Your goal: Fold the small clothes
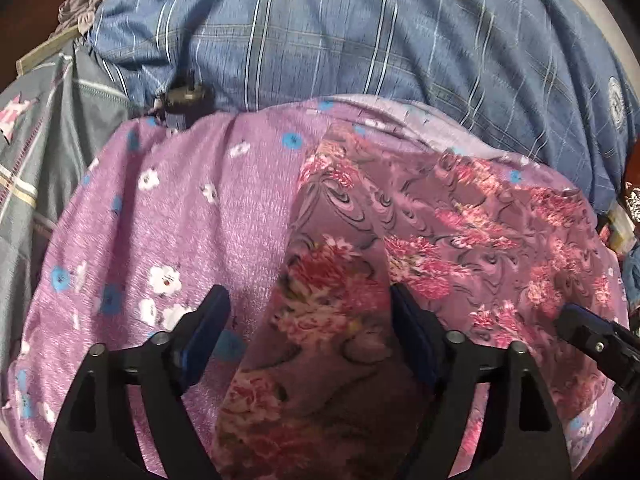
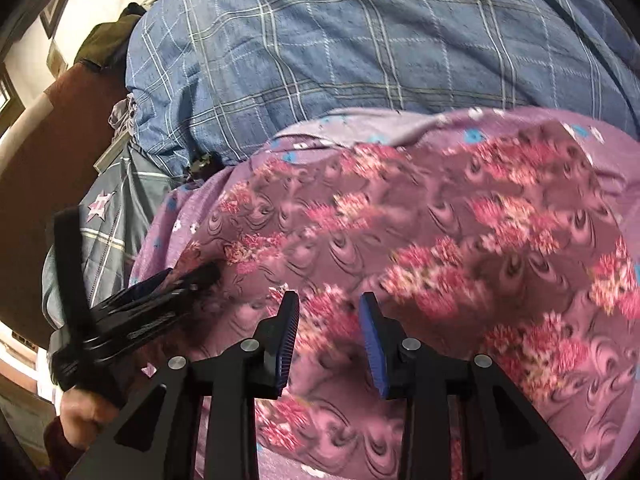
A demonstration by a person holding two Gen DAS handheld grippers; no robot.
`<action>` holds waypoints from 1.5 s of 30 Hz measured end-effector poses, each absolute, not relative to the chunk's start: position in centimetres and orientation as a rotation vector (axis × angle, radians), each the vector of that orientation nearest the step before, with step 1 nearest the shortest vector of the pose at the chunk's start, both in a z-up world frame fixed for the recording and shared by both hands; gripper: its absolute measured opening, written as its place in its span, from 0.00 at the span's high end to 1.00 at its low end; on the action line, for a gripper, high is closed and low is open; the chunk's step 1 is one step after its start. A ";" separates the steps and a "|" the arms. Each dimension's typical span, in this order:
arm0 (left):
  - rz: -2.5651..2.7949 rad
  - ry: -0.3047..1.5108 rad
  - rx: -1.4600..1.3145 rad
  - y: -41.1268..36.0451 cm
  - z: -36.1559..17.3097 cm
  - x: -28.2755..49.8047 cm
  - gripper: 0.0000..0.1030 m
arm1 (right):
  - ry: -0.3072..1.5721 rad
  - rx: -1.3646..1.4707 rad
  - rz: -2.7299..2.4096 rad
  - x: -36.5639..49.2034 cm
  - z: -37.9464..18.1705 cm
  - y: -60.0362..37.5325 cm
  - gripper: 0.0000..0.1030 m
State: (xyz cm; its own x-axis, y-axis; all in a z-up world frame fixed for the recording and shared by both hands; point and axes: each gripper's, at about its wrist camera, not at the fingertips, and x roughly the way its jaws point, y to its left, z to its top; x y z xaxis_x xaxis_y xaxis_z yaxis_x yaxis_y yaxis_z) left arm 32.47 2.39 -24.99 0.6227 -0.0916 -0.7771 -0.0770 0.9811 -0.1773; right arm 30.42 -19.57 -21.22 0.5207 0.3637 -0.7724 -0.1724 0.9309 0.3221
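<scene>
In the left wrist view, the left gripper [image 1: 306,312] stood wide open over the rose-print garment [image 1: 420,216], which lay on a lilac flowered sheet [image 1: 180,208]. The cloth looked thin, light and limp, best pinched at an edge.

In the right wrist view, the right gripper [image 2: 329,312] hovered, jaws parted, holding nothing.

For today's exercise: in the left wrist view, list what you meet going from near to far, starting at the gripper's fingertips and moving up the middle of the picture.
Left gripper → rose-print mauve cloth → purple small-flower sheet → blue plaid cloth.
</scene>
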 end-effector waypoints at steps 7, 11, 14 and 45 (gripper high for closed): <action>0.028 0.877 -0.256 2.9 -24.3 33.2 0.19 | 1.053 0.282 0.337 34.8 -24.9 -18.7 0.67; 0.055 0.853 -0.260 3.0 -23.3 33.4 0.19 | 1.070 0.282 0.298 38.6 -25.9 -17.2 0.61; 0.083 0.846 -0.276 3.6 -22.9 33.6 0.19 | 1.061 0.243 0.250 41.7 -25.9 -16.2 0.61; -0.006 0.831 -0.175 3.9 -23.1 32.8 0.20 | 0.777 0.552 0.033 29.9 -21.6 -33.0 0.62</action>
State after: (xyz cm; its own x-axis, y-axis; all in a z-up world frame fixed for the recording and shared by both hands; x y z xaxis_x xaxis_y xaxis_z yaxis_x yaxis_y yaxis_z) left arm 32.84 3.94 -23.05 0.6750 -0.0738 -0.7341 -0.0630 0.9856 -0.1570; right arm 29.92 -33.00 -21.60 0.7198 0.2268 -0.6561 0.1708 0.8582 0.4840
